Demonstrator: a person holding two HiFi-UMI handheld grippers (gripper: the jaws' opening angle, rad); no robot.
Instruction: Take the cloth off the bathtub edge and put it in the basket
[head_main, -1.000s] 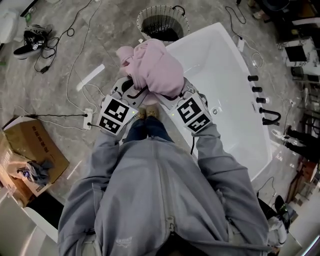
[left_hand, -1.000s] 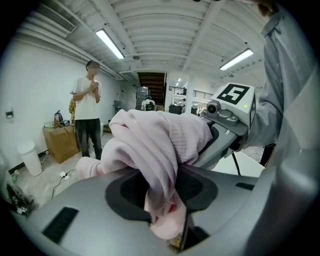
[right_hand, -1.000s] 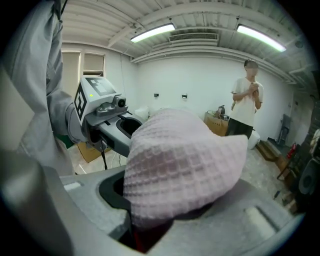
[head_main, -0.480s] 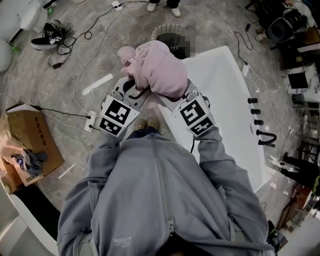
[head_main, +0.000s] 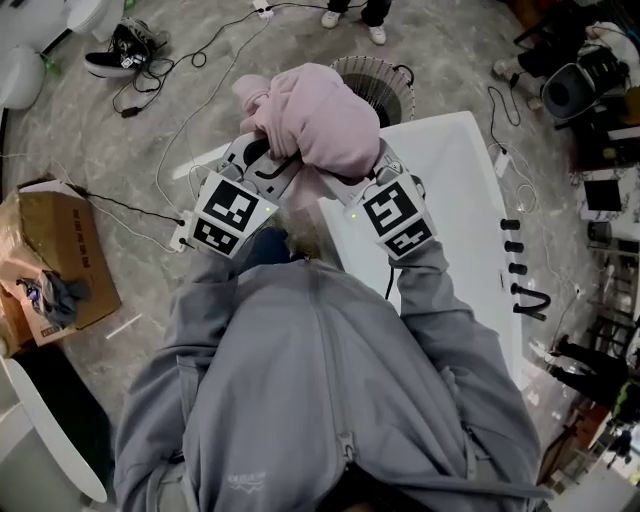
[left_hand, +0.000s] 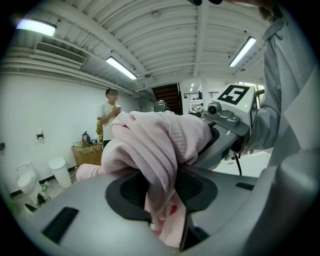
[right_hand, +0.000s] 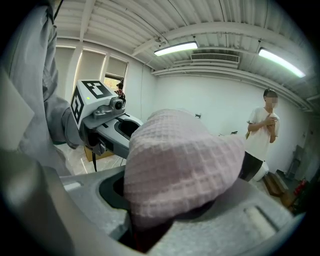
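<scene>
A bunched pink waffle-weave cloth (head_main: 318, 125) is held up in the air between both grippers, above the floor beside the white bathtub (head_main: 460, 170). My left gripper (head_main: 262, 165) is shut on the cloth's left part; pink folds (left_hand: 160, 165) hang out from between its jaws. My right gripper (head_main: 368, 170) is shut on the right part, whose bulge (right_hand: 180, 165) covers its jaws. The wire basket (head_main: 375, 82) stands on the floor just beyond the cloth, at the tub's far corner, partly hidden behind it.
A person (left_hand: 108, 120) in a white shirt stands beyond the basket. Cables and a power strip (head_main: 180, 232) lie on the floor at left. A cardboard box (head_main: 45, 260) sits at far left. Black taps (head_main: 515, 268) line the tub's right rim.
Both grippers have risen with the cloth and shifted away from the tub toward the basket. The grip on the cloth looks the same.
</scene>
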